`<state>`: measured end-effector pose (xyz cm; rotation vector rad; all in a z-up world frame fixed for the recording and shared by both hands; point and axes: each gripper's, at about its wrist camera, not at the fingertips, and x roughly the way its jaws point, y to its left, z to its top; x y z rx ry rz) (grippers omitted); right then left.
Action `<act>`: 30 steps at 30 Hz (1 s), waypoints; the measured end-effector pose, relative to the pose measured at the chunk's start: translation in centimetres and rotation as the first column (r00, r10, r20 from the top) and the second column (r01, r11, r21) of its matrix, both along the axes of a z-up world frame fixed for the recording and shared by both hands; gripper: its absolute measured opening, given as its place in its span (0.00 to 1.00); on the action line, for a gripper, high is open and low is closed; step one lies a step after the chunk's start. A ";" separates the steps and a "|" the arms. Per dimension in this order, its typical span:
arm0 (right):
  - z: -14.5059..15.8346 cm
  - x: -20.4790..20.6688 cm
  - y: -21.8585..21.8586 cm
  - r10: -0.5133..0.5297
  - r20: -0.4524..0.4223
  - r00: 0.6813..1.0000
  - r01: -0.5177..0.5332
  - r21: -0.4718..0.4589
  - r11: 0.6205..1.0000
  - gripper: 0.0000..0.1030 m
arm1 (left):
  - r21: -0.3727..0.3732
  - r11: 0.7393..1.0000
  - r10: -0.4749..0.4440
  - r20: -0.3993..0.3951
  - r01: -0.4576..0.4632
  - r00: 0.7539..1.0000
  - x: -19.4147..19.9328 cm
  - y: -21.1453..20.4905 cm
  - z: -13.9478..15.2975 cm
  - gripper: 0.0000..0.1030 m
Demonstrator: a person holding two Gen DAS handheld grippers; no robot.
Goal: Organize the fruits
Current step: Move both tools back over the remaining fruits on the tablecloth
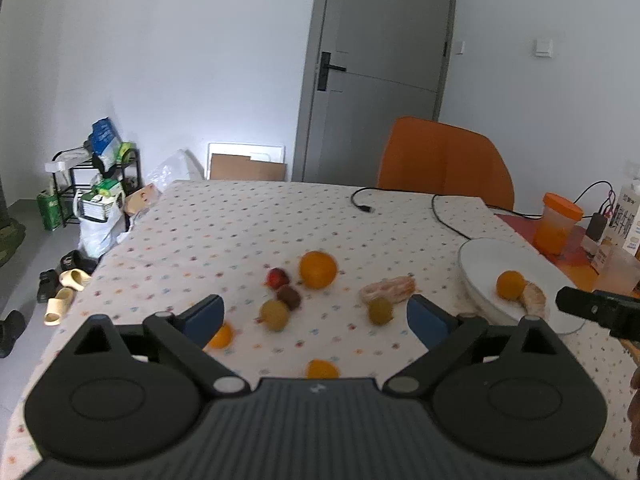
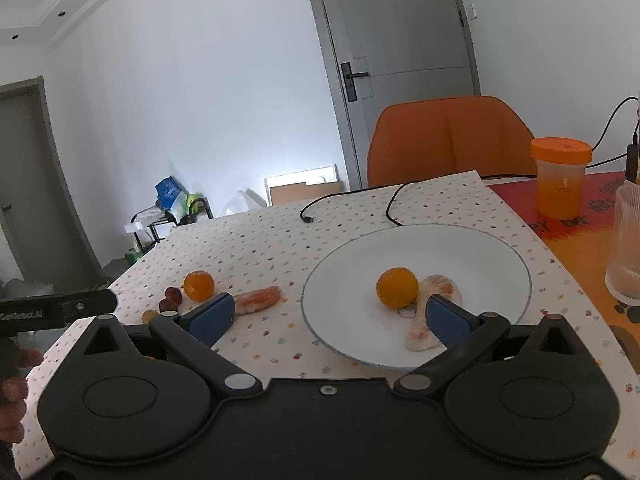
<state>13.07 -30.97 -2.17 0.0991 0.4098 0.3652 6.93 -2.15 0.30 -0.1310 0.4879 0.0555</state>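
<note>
A white plate [image 2: 496, 252] on the dotted tablecloth holds an orange [image 2: 397, 287] and a peeled citrus piece [image 2: 442, 286]; the plate also shows in the left wrist view [image 1: 492, 256]. Loose on the cloth lie a big orange [image 1: 318, 269], a red fruit [image 1: 277, 278], a dark fruit [image 1: 289, 297], two green-yellow fruits [image 1: 274, 314] [image 1: 380, 310], a peeled citrus piece [image 1: 390, 289] and two small oranges [image 1: 221, 337] [image 1: 322, 369]. My left gripper [image 1: 316, 318] is open and empty above these fruits. My right gripper [image 2: 330, 318] is open and empty at the plate's near rim.
An orange chair [image 2: 448, 140] stands behind the table. A black cable [image 2: 352, 200] lies on the cloth. An orange-lidded jar [image 2: 560, 178] and a ribbed glass [image 2: 626, 248] stand at the right. A milk carton [image 1: 628, 216] is at the far right. A shelf [image 1: 92, 184] stands on the floor to the left.
</note>
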 end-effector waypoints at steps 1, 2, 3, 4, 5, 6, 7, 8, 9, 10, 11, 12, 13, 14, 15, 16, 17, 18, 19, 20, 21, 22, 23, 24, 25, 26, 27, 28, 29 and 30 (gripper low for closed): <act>0.1 -0.1 0.2 0.001 -0.003 1.000 -0.001 -0.007 1.000 1.00 | 0.002 1.000 0.007 0.000 -0.007 1.000 -0.4 0.5 0.0 0.94; 0.1 -0.2 0.4 0.005 -0.006 1.000 -0.005 -0.014 1.000 1.00 | 0.002 1.000 0.013 0.000 -0.013 1.000 -0.6 0.9 -0.1 0.94; 0.2 -0.3 0.6 0.012 -0.007 1.000 -0.012 -0.020 1.000 1.00 | -0.001 1.000 0.019 -0.001 -0.019 1.000 -0.9 1.3 -0.1 0.94; 0.3 -0.4 0.8 0.021 -0.004 1.000 -0.021 -0.022 1.000 1.00 | -0.003 1.000 0.024 -0.002 -0.024 1.000 -1.1 1.7 -0.1 0.94; 0.5 -0.6 1.0 0.031 0.000 1.000 -0.031 -0.022 0.999 1.00 | -0.008 0.999 0.033 -0.006 -0.033 0.999 -1.3 2.1 -0.2 0.94; 0.6 -0.8 1.1 0.043 0.003 0.999 -0.042 -0.019 0.999 1.00 | -0.014 0.999 0.040 -0.009 -0.040 0.999 -1.5 2.6 -0.2 0.94; 0.6 -0.9 1.3 0.051 0.003 0.999 -0.051 -0.015 0.999 1.00 | -0.020 0.999 0.042 -0.005 -0.042 0.999 -1.7 3.0 -0.2 0.94; 0.7 -1.0 1.4 0.061 -0.004 0.998 -0.061 -0.008 0.998 1.00 | -0.024 0.999 0.042 0.001 -0.042 0.999 -1.9 3.4 -0.2 0.94; 0.7 -1.0 1.6 0.072 -0.009 0.997 -0.072 -0.004 0.997 1.00 | -0.022 0.999 0.041 0.003 -0.040 0.999 -2.1 3.8 -0.2 0.94; 0.7 -1.1 1.9 0.088 -0.011 0.996 -0.088 -0.002 0.996 1.00 | -0.019 0.999 0.041 0.002 -0.041 0.999 -2.2 4.2 -0.2 0.94; 0.7 -1.2 2.1 0.100 -0.012 0.995 -0.100 -0.003 0.995 1.00 | -0.019 0.999 0.048 0.002 -0.048 0.999 -2.3 4.7 -0.3 0.94; 0.6 -1.3 2.4 0.109 -0.013 0.994 -0.109 -0.005 0.994 1.00 | -0.023 0.998 0.059 0.005 -0.059 0.998 -2.5 5.0 -0.3 0.94; 0.6 -1.3 2.6 0.119 -0.013 0.993 -0.119 -0.006 0.993 1.00 | -0.027 0.997 0.078 0.005 -0.078 0.997 -2.6 5.5 -0.4 0.94; 0.5 -1.3 2.9 0.128 -0.013 0.992 -0.128 -0.006 0.992 1.00 | -0.029 0.995 0.093 0.005 -0.093 0.996 -2.7 5.9 -0.5 0.94; 0.4 -1.3 3.3 0.137 -0.016 0.990 -0.137 -0.006 0.991 1.00 | -0.032 0.994 0.100 0.007 -0.100 0.995 -2.8 6.3 -0.6 0.94; 0.4 -1.2 3.5 0.146 -0.019 0.989 -0.146 -0.007 0.989 1.00 | -0.038 0.994 0.103 0.007 -0.103 0.995 -2.9 6.8 -0.6 0.94; 0.4 -1.2 3.9 0.156 -0.019 0.988 -0.156 -0.011 0.988 0.99 | -0.042 0.993 0.107 0.007 -0.107 0.994 -2.9 7.1 -0.7 0.93; 0.4 -1.3 4.2 0.162 -0.017 0.987 -0.163 -0.016 0.987 0.99 | -0.046 0.993 0.111 0.011 -0.110 0.994 -3.0 7.4 -0.7 0.92; 0.4 -1.3 4.6 0.171 -0.012 0.985 -0.171 -0.023 0.985 0.99 | -0.048 0.992 0.114 0.015 -0.113 0.993 -3.0 7.6 -0.8 0.92; 0.4 -1.4 4.9 0.178 -0.008 0.984 -0.178 -0.027 0.984 0.99 | -0.049 0.992 0.116 0.018 -0.115 0.993 -3.1 7.7 -0.9 0.92; 0.4 -1.5 5.1 0.187 -0.005 0.982 -0.187 -0.027 0.982 0.99 | -0.050 0.992 0.117 0.020 -0.116 0.993 -3.1 7.9 -0.9 0.92; 0.3 -1.5 5.5 0.197 -0.005 0.980 -0.197 -0.028 0.980 0.99 | -0.052 0.992 0.117 0.021 -0.116 0.993 -3.1 7.9 -1.0 0.91; 0.2 -1.5 5.6 0.203 -0.006 0.979 -0.203 -0.030 0.979 0.97 | -0.052 0.992 0.114 0.020 -0.113 0.993 -3.1 8.0 -1.1 0.90; 0.2 -1.4 5.9 0.211 -0.006 0.977 -0.211 -0.032 0.977 0.95 | -0.050 0.993 0.111 0.020 -0.110 0.994 -3.1 8.1 -1.2 0.89; 0.0 -1.5 6.2 0.218 -0.005 0.976 -0.218 -0.035 0.975 0.94 | -0.047 0.993 0.107 0.020 -0.106 0.994 -3.0 8.1 -1.3 0.89; -0.1 -1.4 6.5 0.224 -0.006 0.975 -0.224 -0.037 0.974 0.92 | -0.044 0.994 0.103 0.019 -0.102 0.994 -2.9 8.2 -1.4 0.87; -0.2 -1.4 6.8 0.229 -0.008 0.973 -0.229 -0.038 0.973 0.91 | -0.044 0.994 0.100 0.018 -0.100 0.995 -2.9 8.3 -1.5 0.84; -0.3 -1.3 7.0 0.232 -0.010 0.973 -0.232 -0.039 0.972 0.90 | -0.047 0.994 0.099 0.016 -0.098 0.995 -2.8 8.3 -1.6 0.83; -0.4 -1.2 7.2 0.234 -0.015 0.972 -0.235 -0.040 0.971 0.87 | -0.052 0.994 0.097 0.014 -0.096 0.995 -2.7 8.3 -1.7 0.81; -0.6 -1.1 7.4 0.237 -0.021 0.971 -0.238 -0.041 0.970 0.83 | -0.058 0.994 0.097 0.013 -0.096 0.995 -2.6 8.4 -1.7 0.81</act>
